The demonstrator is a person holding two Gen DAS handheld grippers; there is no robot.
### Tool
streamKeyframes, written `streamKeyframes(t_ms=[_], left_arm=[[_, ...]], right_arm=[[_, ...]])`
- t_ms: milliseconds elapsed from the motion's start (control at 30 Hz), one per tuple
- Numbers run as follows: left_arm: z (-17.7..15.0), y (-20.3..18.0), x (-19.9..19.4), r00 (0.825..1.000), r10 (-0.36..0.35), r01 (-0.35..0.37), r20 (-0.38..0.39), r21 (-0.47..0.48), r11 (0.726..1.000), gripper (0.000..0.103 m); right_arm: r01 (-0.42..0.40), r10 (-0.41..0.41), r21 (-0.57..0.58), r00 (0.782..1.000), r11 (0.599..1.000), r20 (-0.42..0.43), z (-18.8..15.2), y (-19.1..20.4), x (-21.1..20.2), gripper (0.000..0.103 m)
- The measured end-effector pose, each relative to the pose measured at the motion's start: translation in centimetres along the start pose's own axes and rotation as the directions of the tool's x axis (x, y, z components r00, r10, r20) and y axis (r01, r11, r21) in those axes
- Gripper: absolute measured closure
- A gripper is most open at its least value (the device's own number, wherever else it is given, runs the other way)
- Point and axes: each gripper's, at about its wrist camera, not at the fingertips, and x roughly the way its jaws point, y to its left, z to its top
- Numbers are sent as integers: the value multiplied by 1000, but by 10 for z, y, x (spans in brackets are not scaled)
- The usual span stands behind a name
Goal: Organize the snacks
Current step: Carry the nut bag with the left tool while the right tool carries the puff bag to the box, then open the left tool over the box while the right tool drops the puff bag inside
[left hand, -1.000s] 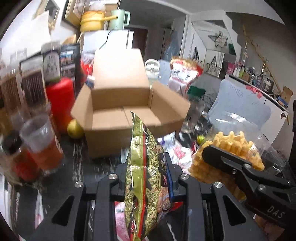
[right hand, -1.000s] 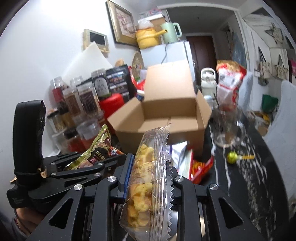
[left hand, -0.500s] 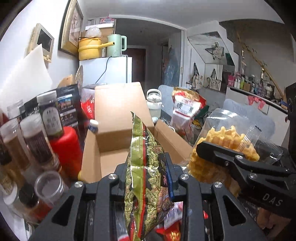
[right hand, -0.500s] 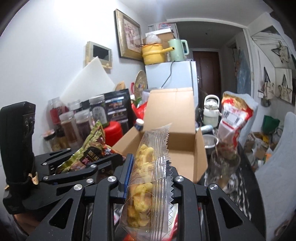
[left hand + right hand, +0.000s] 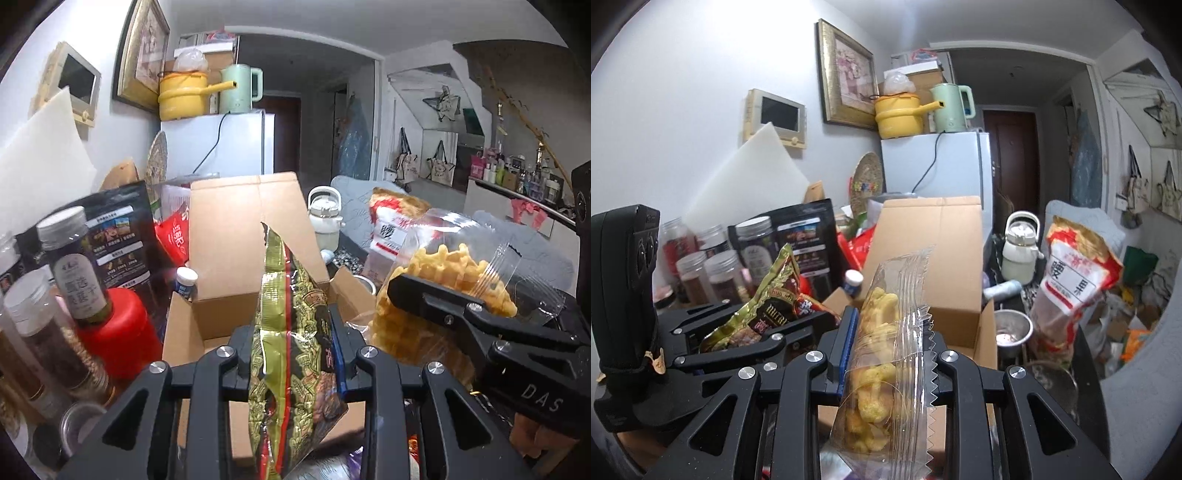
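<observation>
We see both tongs raised and nearer the cardboard box (image 5: 236,266): the left tongs (image 5: 295,354) with the green-gold packet (image 5: 291,369), the right tongs (image 5: 886,354) with the clear waffle bag (image 5: 886,343). The box sits lower in both views.

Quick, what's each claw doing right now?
Left gripper: closed on the gold-green snack bag.
Right gripper: closed on the clear waffle-snack bag.

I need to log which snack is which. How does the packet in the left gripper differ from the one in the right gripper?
The green-gold packet is opaque printed foil, while the clear bag is see-through. The green-gold packet hides its contents; the clear bag shows yellow waffle-shaped pieces. The left gripper clamps the first, the right gripper the second. Both stand roughly upright in shut jaws, in front of the open cardboard box.
</observation>
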Motion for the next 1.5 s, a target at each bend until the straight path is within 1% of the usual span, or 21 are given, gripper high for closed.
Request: streamKeyframes(t_ms=[167,333,467,633,733,867,967,1067,1133,1167,1200,1333,1367,1500], left_arm=[[-6,9,35,998,10,-10,-63,-7,1000,74],[-17,15,62,991,15,-15,-135,-3,1000,74],[-27,15,77,984,27,-24,-178,17,1000,74],[-38,19,93,972,30,-27,-235,18,999,74],[-44,20,99,964,35,-30,-263,22,999,74],[-52,20,104,948,61,-56,-312,27,998,74],[-58,21,109,929,85,-79,-360,31,996,73],[-63,24,113,915,85,-86,-395,16,996,73],[-65,26,119,895,105,-110,-433,12,994,73],[-66,27,122,880,125,-132,-458,18,991,72],[-67,28,123,872,138,-146,-469,20,989,72],[-65,31,118,868,164,-179,-468,12,984,72],[-65,31,117,867,167,-182,-469,12,983,72],[-65,30,108,869,167,-185,-465,7,983,72]], right_arm=[[10,-10,8,1000,1000,-10,-2,-10,29,77],[19,-19,-1,998,1000,-65,-11,-13,56,77],[19,-20,-9,994,1000,-105,-21,-15,73,77],[51,-52,-18,992,999,-116,-33,-18,86,77],[43,-46,-22,988,999,-147,-39,-18,93,77],[39,-43,-28,981,999,-189,-47,-17,100,77],[50,-58,-43,976,998,-211,-52,-16,102,77],[54,-65,-55,971,997,-229,-55,-15,101,75],[60,-75,-72,971,996,-229,-56,-12,97,68],[68,-85,-83,970,994,-226,-55,-11,95,57],[76,-95,-91,971,993,-221,-55,-10,94,52],[102,-124,-108,968,989,-219,-56,-10,87,49],[108,-130,-108,966,988,-222,-56,-10,86,47],[114,-134,-97,965,989,-225,-58,-11,78,47]])
